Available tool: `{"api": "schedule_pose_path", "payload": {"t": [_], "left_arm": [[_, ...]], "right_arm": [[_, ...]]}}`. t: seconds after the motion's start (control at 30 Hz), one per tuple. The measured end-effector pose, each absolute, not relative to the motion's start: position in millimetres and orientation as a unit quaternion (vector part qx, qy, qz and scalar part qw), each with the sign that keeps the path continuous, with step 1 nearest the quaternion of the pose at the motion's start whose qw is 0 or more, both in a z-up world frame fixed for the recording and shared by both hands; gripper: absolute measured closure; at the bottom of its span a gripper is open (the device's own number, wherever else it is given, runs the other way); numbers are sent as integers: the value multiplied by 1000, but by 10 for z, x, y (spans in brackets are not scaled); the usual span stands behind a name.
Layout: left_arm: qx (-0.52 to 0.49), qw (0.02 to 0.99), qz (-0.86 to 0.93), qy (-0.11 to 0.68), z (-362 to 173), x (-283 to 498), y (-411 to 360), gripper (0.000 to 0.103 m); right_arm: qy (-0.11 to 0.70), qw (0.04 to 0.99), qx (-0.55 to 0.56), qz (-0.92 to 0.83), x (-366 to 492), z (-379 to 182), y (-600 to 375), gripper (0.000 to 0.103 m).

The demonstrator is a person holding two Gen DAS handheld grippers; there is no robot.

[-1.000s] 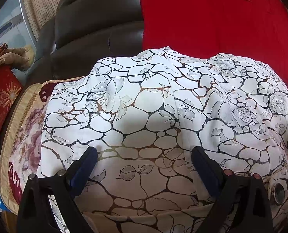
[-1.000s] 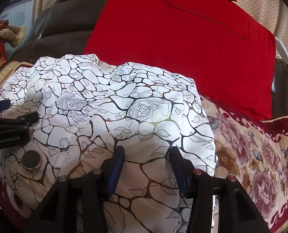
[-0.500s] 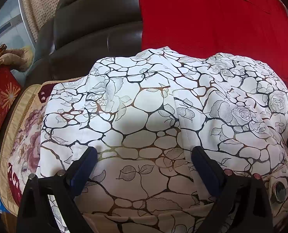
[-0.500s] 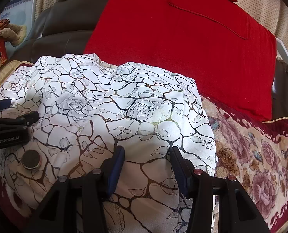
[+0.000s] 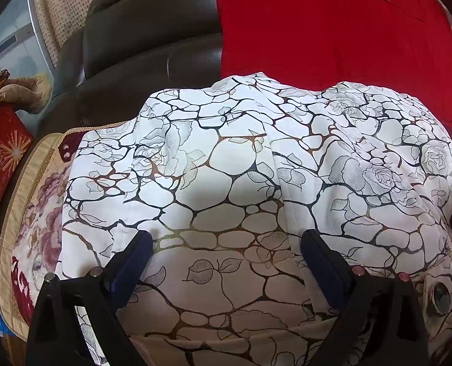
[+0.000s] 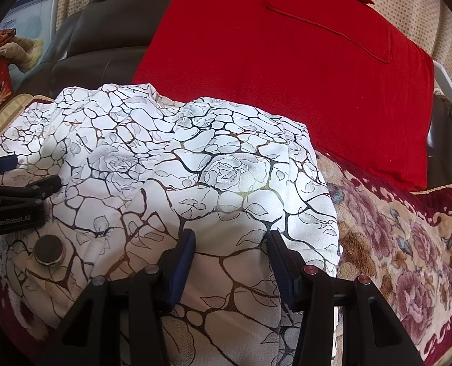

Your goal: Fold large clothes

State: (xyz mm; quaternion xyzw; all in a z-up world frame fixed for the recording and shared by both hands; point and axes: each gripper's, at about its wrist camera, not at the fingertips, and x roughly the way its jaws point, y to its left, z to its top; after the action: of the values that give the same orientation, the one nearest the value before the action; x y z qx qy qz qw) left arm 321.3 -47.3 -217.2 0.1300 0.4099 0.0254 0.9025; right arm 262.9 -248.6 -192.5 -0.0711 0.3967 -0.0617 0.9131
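Both sets of fingers stood apart over the cloth: the left gripper (image 5: pixel 226 247) had its blue-padded jaws spread wide, the right gripper (image 6: pixel 230 244) was about half open, and neither had hold of anything, the tips only resting on or just above the fabric. Under them lay the white garment (image 5: pixel 241 177), printed with dark cracked lines and roses, heaped in a loose bundle with a round metal button (image 6: pixel 49 249) near its front edge. It sat on a floral sofa cover (image 6: pixel 409 244) in cream and maroon. Behind it leaned a big red cushion (image 6: pixel 287 76) against the dark leather sofa back (image 5: pixel 149 45). Off to the left stood a red box (image 5: pixel 0 158).
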Motion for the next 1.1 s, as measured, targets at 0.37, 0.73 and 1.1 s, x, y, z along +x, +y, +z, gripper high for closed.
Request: {"api": "schedule_pose_path", "payload": {"t": [0.37,0.73,1.1], "left_arm": [[130,903,26,409,-2170,3212,-472,5],[117,917,56,376,-1835,2955,-296,5],[3,890,157,428,-1925,2716,596,5]], "right_arm": [[396,913,-71,-63,2621,-1936,-2474,50],[390,917,-63,-62,2628,-1898,-2504,50],[389,921,-21,-20,2589,-1838,-2431,47]]}}
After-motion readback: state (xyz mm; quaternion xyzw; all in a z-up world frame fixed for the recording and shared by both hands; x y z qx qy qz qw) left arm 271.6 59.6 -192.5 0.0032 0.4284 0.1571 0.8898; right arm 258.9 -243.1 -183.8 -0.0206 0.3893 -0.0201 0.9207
